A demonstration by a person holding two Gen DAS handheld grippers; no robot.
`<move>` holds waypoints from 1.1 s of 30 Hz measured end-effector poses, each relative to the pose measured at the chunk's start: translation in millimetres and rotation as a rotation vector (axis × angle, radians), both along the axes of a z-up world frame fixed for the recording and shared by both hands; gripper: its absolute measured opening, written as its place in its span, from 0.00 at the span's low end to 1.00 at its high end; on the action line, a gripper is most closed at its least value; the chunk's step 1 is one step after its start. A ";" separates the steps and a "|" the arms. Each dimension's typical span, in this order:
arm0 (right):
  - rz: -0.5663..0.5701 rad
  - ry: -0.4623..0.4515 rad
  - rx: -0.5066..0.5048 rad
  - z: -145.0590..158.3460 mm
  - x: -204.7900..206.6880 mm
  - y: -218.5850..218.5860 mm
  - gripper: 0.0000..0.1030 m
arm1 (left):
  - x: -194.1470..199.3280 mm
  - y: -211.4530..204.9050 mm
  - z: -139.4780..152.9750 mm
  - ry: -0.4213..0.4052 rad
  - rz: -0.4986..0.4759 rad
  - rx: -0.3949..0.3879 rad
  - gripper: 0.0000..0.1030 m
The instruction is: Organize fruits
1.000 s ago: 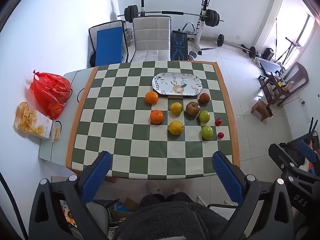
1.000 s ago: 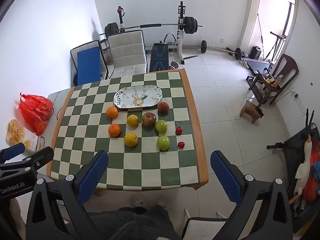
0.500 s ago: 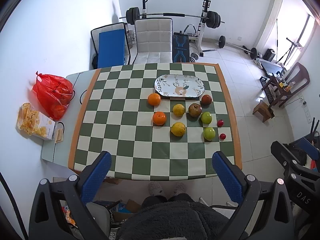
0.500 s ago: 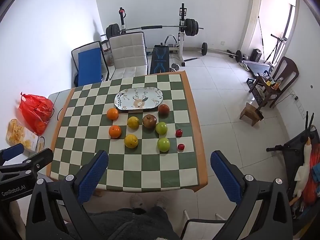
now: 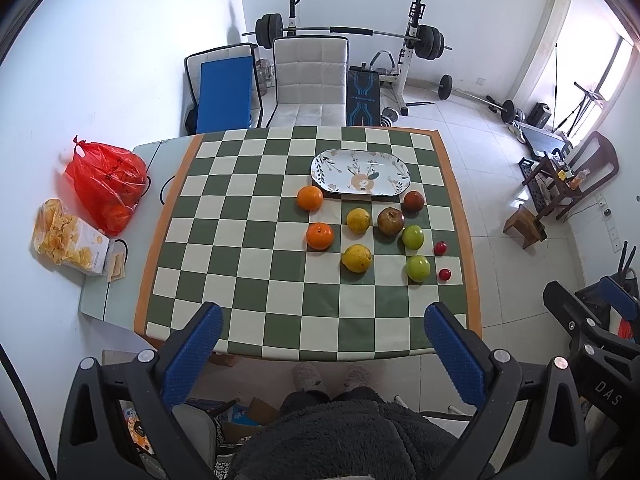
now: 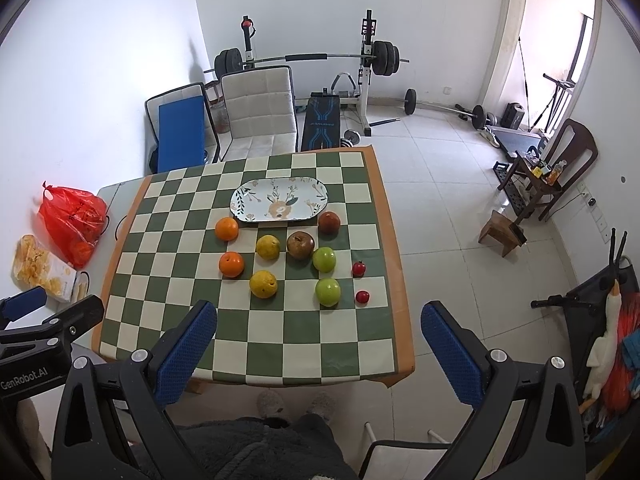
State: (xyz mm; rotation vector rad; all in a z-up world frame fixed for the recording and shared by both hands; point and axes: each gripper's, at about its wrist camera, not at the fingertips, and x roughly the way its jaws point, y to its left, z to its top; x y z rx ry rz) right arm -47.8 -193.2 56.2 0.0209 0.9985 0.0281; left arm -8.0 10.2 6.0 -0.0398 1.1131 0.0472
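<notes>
Several fruits lie on the checkered table [image 5: 248, 264] in front of an empty patterned oval plate [image 5: 361, 178] [image 6: 279, 199]: two oranges [image 5: 319, 236] [image 6: 231, 264], two yellow fruits [image 5: 356, 258] [image 6: 263, 284], a brown apple [image 5: 390, 221] [image 6: 300, 245], a dark red fruit [image 5: 413, 201], two green apples [image 5: 418, 268] [image 6: 327, 292] and two small red fruits [image 5: 444, 274] [image 6: 362, 296]. My left gripper [image 5: 320, 354] and right gripper [image 6: 318, 350] are both open and empty, held high above the table's near edge, well short of the fruit.
A red plastic bag [image 5: 105, 184] and a snack box [image 5: 68, 238] sit on the grey side surface at the left. Two chairs [image 5: 310, 80] and a barbell rack [image 5: 412, 40] stand beyond the table. A small wooden stool [image 6: 502, 234] stands on the floor to the right.
Both views have shifted slightly, so the table and fruit sit a little lower and further right in frame. No fruit has moved. Both grippers stay open.
</notes>
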 end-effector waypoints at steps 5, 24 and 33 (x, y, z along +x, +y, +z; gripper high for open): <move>0.000 -0.001 0.000 -1.1 -1.7 0.4 1.00 | 0.4 1.7 0.0 0.000 0.000 -0.003 1.00; 0.000 -0.011 -0.005 6.0 -2.5 2.5 1.00 | 0.4 4.6 0.0 -0.001 0.002 -0.006 1.00; -0.001 -0.015 -0.006 6.4 -2.8 3.1 1.00 | -0.1 5.6 -0.1 -0.001 0.001 -0.006 1.00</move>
